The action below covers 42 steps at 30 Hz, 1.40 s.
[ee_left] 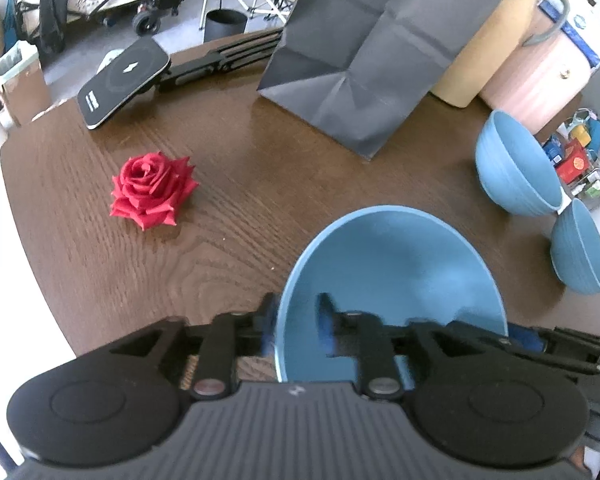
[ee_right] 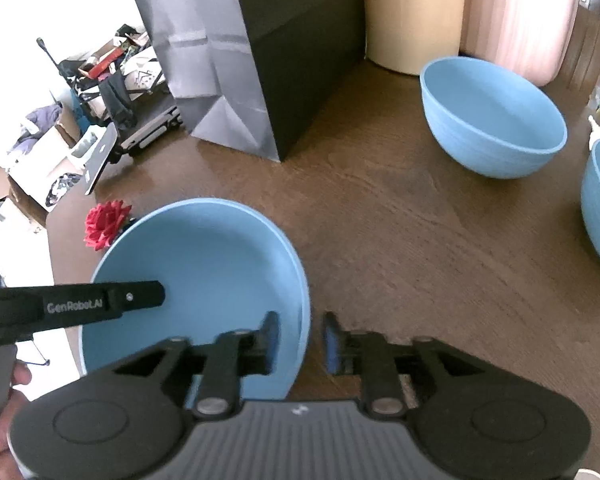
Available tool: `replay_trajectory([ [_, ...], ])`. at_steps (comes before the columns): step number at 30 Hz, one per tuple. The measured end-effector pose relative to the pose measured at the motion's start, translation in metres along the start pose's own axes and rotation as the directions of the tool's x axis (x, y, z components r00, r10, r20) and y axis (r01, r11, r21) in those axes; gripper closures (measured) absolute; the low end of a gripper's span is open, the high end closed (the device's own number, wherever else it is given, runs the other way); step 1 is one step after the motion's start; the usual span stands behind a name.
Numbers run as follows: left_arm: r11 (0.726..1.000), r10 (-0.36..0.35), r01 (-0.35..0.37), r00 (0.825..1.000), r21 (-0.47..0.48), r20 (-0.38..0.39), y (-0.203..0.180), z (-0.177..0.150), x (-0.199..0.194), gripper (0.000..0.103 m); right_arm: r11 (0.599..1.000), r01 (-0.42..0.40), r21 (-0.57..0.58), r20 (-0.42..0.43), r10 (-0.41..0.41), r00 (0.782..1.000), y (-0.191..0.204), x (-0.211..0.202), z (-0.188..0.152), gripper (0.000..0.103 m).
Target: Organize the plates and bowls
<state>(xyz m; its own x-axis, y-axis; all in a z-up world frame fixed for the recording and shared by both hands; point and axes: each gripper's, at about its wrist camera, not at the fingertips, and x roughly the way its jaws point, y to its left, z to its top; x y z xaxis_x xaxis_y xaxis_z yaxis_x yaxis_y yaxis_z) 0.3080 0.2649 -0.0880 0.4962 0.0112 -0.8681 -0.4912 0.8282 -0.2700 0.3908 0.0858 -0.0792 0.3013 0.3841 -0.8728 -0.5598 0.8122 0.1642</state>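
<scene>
Straddling opposite rims of the near blue bowl [ee_right: 204,264] on the wooden table [ee_left: 228,216], our left gripper [ee_left: 296,320] and right gripper [ee_right: 300,338] stand narrowly parted, pads clear of the wall between them. Two more blue bowls [ee_right: 496,120] sit well apart to the right, a red rose [ee_left: 152,190] to the left.

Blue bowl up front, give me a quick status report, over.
Left gripper and right gripper both open, straddling near blue bowl's rim. Bowl on table. Two more bowls right. Nothing blocking.
</scene>
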Motion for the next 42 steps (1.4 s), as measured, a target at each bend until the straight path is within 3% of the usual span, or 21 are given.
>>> replay_trajectory([
  [5,0.998,0.028,-0.033,0.995,0.051,0.096,-0.005,-0.005,-0.017,0.032,1.000,-0.005,-0.001,0.071,0.005,0.997,-0.003,-0.019,-0.006,0.042],
  [12,0.997,0.009,-0.022,0.985,0.078,0.171,-0.004,-0.014,-0.037,0.014,1.000,-0.013,0.026,0.150,0.009,0.989,-0.014,-0.043,-0.024,0.025],
  [13,0.997,0.004,-0.019,0.983,0.081,0.183,-0.004,-0.017,-0.040,0.012,0.999,-0.021,0.032,0.162,0.016,0.987,-0.016,-0.047,-0.027,0.019],
  [15,0.997,-0.010,-0.007,0.978,0.082,0.208,-0.004,-0.022,-0.047,0.000,0.998,-0.038,0.041,0.190,0.029,0.981,-0.019,-0.054,-0.033,0.014],
  [20,0.994,-0.036,0.004,0.959,0.113,0.281,-0.008,-0.044,-0.068,0.000,0.996,-0.040,0.078,0.242,0.020,0.970,-0.027,-0.070,-0.049,0.007],
  [27,0.991,-0.048,0.000,0.931,0.131,0.362,-0.014,-0.068,-0.089,0.000,0.996,-0.004,0.085,0.276,-0.020,0.961,-0.032,-0.094,-0.074,0.006],
  [42,0.985,-0.086,0.018,0.914,0.173,0.396,-0.036,-0.101,-0.104,0.000,0.989,0.027,0.148,0.359,-0.079,0.930,-0.072,-0.143,-0.113,0.003],
])
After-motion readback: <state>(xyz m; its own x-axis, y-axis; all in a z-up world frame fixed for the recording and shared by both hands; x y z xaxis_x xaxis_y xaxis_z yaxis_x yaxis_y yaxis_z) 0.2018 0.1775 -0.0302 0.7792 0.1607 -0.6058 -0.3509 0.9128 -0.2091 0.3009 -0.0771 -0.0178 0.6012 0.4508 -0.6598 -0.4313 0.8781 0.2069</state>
